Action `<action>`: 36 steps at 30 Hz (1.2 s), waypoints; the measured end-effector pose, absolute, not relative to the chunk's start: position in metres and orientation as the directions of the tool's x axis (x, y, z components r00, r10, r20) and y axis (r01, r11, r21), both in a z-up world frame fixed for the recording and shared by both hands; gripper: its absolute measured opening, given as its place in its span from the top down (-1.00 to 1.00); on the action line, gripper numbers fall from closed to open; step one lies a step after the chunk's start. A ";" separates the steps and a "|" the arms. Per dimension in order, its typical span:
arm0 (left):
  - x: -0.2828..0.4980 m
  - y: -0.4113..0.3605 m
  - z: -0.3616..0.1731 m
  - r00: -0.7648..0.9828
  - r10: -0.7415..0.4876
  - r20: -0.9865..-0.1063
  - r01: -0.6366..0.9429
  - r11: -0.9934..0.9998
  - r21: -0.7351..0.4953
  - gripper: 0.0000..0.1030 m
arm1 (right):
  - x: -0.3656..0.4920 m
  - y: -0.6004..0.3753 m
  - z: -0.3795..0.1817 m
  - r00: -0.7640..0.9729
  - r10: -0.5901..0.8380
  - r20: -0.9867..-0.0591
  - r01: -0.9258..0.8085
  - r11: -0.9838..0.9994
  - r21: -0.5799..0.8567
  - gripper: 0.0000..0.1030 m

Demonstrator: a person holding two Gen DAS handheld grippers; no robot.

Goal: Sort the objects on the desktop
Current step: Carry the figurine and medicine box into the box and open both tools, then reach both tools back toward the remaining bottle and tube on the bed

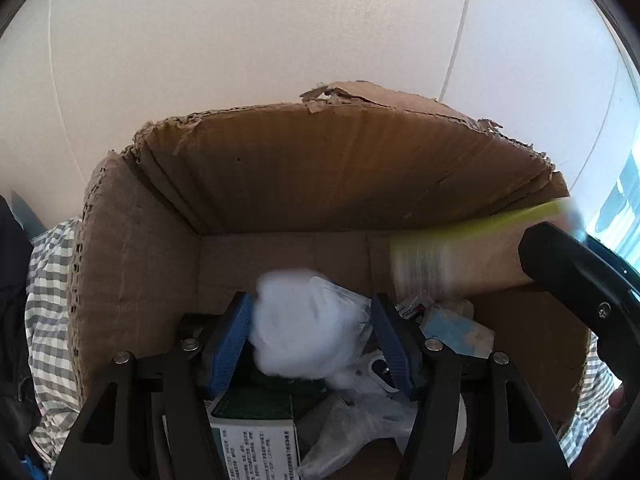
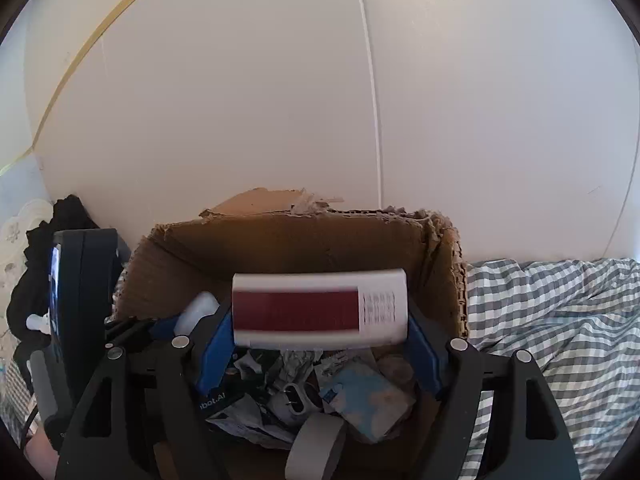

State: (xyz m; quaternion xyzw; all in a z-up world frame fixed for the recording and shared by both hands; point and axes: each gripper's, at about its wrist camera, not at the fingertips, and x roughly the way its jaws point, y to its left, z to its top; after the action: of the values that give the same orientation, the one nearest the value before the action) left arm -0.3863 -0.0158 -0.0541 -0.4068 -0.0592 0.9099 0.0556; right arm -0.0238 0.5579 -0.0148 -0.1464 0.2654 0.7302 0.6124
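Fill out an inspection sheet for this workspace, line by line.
Surface: grey-and-white checked cloth under and beside the box.
Job's things: white plastic wad between the left gripper fingers; white box with red label between the right gripper fingers, both over the torn cardboard box.
Clutter: in the cardboard box, tape roll, light blue packet, green-and-white carton, clear plastic bag.
Grippers: each shut on its item.
Cables: nothing seen clearly.
Surroundings: white wall; black cloth at left.
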 end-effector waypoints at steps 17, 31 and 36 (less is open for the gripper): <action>-0.299 -0.007 -0.023 -0.672 0.083 -0.735 -0.032 -0.996 -0.083 -0.68 | -0.009 0.459 0.024 -0.199 0.839 -0.506 -0.975 -0.116 0.191 -0.55; -0.194 0.000 0.004 -0.693 0.100 -0.714 -0.060 -0.995 -0.081 -0.76 | -0.014 0.355 0.025 -0.173 0.816 -0.551 -0.985 -0.129 0.119 -0.55; -0.170 0.002 -0.003 -0.686 0.109 -0.719 -0.067 -0.994 -0.088 -0.76 | -0.017 0.332 0.027 -0.178 0.819 -0.546 -0.984 -0.139 0.113 -0.55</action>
State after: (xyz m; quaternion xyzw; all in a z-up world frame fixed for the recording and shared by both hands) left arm -0.1703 0.0018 -0.0033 -0.3931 -0.0271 0.9178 0.0480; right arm -0.0170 0.3323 0.0273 -0.1803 0.2288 0.7327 0.6150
